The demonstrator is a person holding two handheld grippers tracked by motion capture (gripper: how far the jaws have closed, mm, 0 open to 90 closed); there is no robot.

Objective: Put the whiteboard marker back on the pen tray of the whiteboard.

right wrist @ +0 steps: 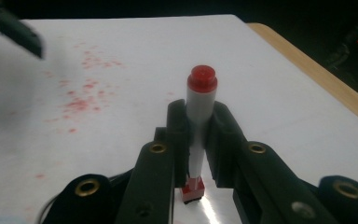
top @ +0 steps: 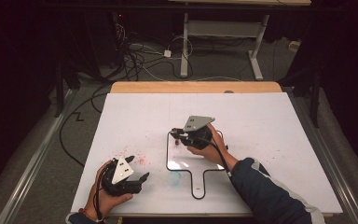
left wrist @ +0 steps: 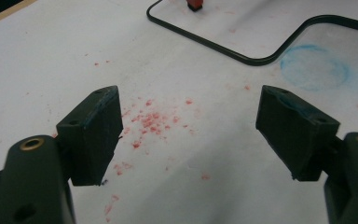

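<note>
Red-capped marker stands clenched in the right claw over the board; left claw rests released, low

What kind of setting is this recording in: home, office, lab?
Probably a lab or recording studio. A white board covers the table, ringed by dark curtains, with loose cables on the floor and a bare desk frame behind. The right gripper holds a red marker.

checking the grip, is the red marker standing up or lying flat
Standing up. The right gripper is shut on the marker, one red end up, the other down on the board.
</note>
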